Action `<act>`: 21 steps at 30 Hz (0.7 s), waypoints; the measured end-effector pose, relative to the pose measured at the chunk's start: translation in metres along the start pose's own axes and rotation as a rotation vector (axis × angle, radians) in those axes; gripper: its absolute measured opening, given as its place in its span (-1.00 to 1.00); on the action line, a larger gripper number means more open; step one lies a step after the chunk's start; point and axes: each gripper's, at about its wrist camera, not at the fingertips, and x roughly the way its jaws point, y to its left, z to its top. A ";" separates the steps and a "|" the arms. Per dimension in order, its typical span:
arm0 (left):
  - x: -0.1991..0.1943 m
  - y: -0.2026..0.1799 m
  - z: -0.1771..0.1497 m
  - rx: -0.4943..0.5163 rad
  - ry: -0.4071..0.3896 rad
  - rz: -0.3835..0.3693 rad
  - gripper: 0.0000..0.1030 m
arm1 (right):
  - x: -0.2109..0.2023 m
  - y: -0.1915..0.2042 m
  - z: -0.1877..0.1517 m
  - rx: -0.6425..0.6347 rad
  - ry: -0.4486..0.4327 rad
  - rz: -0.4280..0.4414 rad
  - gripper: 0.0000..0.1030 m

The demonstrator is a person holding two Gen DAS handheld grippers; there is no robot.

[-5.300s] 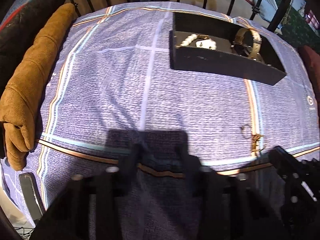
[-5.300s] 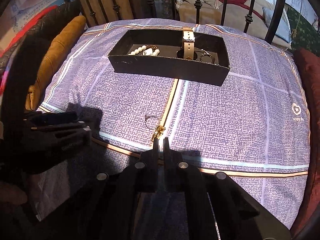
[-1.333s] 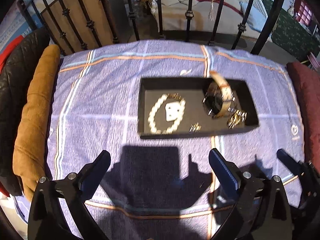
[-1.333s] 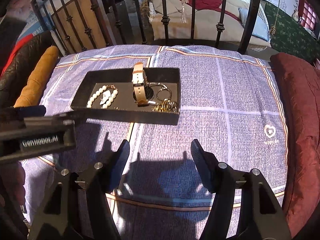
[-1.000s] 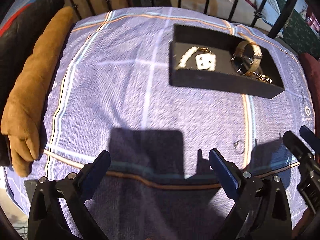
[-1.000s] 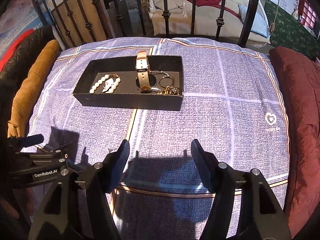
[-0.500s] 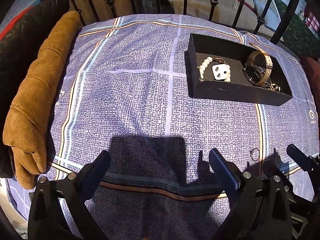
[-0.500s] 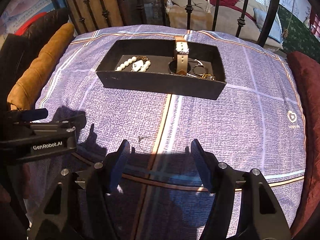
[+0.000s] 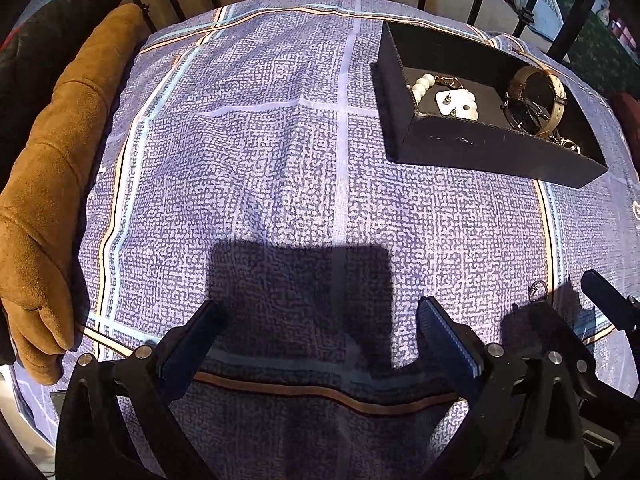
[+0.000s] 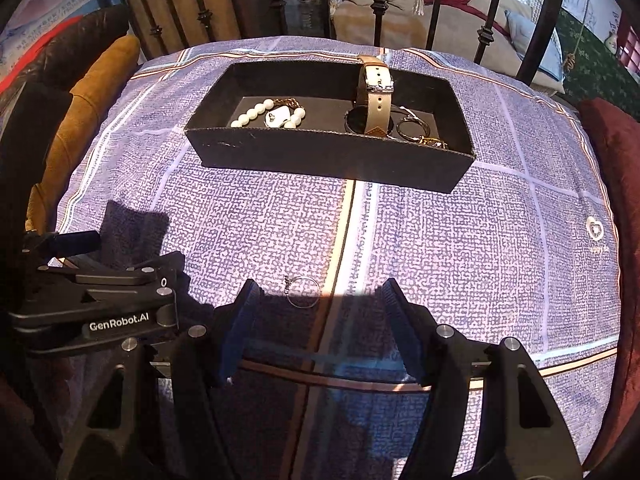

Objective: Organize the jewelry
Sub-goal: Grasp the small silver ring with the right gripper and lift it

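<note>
Right wrist view: right hand-held gripper (image 10: 318, 312), jaws apart, flanks ring (image 10: 303, 291); bare quilt (image 10: 460, 248) reaches tray (image 10: 332, 156).

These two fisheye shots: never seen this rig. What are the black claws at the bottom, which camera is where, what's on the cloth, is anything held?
No robot arm here. A person holds a two-finger gripper in each hand, and each gripper has a camera looking forward along its fingers. The claws at the bottom edge are that camera's own fingers.

In the left wrist view the left gripper is open over bare blue patterned cloth, holding nothing. The right wrist view shows the right gripper, also open and empty, with a small ring lying on the cloth between its fingertips, not gripped.

Farther back sits a black tray holding a pearl bracelet, a tan-strapped watch and some gold pieces. A brown cushion lies along the cloth's left side.

The dark block labelled GenRobot.AI at the right view's left edge is the left gripper.
</note>
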 end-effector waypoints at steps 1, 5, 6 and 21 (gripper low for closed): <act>-0.001 0.002 0.000 -0.008 -0.009 0.003 0.87 | 0.000 0.001 0.000 0.002 -0.005 -0.002 0.24; 0.001 0.013 0.002 -0.041 -0.027 -0.017 0.87 | 0.010 0.003 0.001 0.006 -0.003 -0.023 0.24; 0.004 0.014 0.003 -0.036 -0.029 -0.019 0.87 | 0.015 0.004 0.000 0.006 0.010 -0.024 0.24; -0.008 0.008 0.003 -0.010 -0.033 -0.056 -0.21 | 0.000 0.003 -0.003 0.028 -0.005 0.023 -0.60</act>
